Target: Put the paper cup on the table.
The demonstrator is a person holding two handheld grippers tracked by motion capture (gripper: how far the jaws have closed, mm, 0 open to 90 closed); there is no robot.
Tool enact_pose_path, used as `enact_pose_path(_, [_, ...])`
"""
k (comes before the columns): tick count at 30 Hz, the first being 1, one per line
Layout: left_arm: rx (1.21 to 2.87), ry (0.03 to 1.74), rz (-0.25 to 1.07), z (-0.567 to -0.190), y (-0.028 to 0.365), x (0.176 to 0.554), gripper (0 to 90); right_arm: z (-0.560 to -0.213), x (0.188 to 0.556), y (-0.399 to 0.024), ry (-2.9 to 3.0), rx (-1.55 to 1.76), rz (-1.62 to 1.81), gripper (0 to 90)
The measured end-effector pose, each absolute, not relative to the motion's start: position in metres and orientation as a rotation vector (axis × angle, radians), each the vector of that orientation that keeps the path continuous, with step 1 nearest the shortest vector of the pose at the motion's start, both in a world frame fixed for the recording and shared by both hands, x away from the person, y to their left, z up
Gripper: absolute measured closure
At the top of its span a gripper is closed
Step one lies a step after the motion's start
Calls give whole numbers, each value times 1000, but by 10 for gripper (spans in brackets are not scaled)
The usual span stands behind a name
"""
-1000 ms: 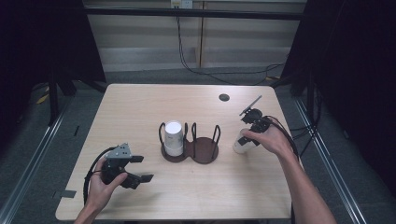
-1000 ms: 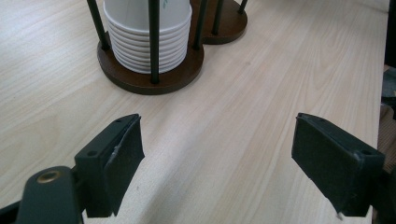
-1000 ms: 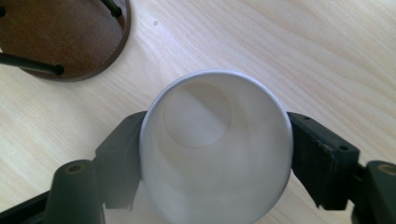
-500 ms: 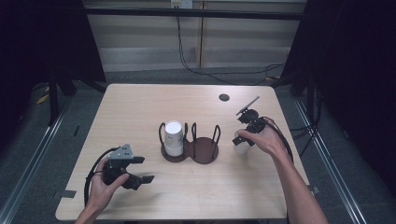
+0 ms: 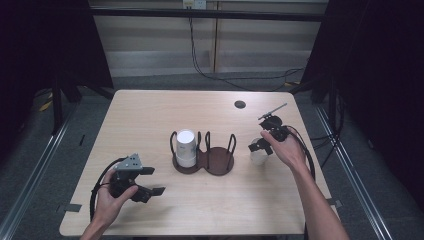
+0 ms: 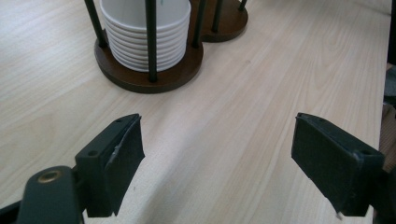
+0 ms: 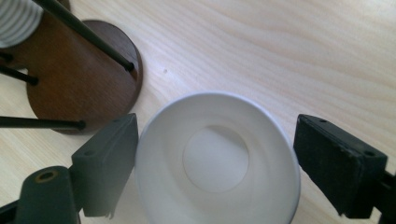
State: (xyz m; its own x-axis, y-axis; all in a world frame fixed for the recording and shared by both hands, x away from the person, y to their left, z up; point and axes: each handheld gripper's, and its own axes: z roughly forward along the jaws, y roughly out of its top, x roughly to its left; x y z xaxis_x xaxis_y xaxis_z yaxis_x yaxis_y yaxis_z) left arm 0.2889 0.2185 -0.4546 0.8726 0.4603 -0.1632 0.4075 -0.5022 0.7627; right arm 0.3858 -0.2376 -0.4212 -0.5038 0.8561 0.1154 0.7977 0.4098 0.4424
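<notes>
A dark wooden two-ring holder [image 5: 218, 165] stands mid-table, with a stack of white paper cups [image 5: 185, 148] in its left ring [image 6: 140, 79] and its right ring bare [image 7: 74, 79]. A single white cup [image 5: 257, 158] stands upright on the table just right of the holder. My right gripper [image 5: 261, 148] hangs over it. Its jaws have just been opening and stand wide on either side of the cup's rim [image 7: 217, 100], my right gripper [image 7: 217, 123] no longer squeezing it. My left gripper [image 5: 152, 181] rests open near the front left, its jaws [image 6: 217, 121] pointing at the cup stack with nothing between them.
A small black disc [image 5: 240, 104] lies near the table's far right corner. Cables trail from both grippers. The wooden table [image 5: 150, 115] ends close behind my right hand, with dark floor and rails beyond each side.
The right gripper's jaws have spread apart around the single cup, which now stands free on the table. Neither hand has shifted.
</notes>
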Motion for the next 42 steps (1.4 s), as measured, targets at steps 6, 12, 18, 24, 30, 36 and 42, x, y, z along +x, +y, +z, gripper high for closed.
enact_pose_path(6, [2154,632,82,-454,221,289,168,-418,383,-237,2489,1481,758,144])
enact_pose_path(12, [2143,646,88,-454,220,289,168,-416,378,-237,2450,1454,802,162])
enact_pose_path(18, [2115,654,106,-450,223,288,172,-409,372,-239,2378,1442,867,165])
enact_pose_path(24, [2117,652,126,-449,223,285,172,-410,363,-243,2337,1435,919,183])
enact_pose_path(30, [2128,645,135,-447,223,279,172,-409,350,-250,2268,1396,1014,183])
enact_pose_path(36, [2120,654,130,-451,224,277,173,-413,334,-252,2198,1366,1086,185])
enact_pose_path(42, [2083,670,125,-454,225,276,173,-411,316,-250,2146,1332,1133,185])
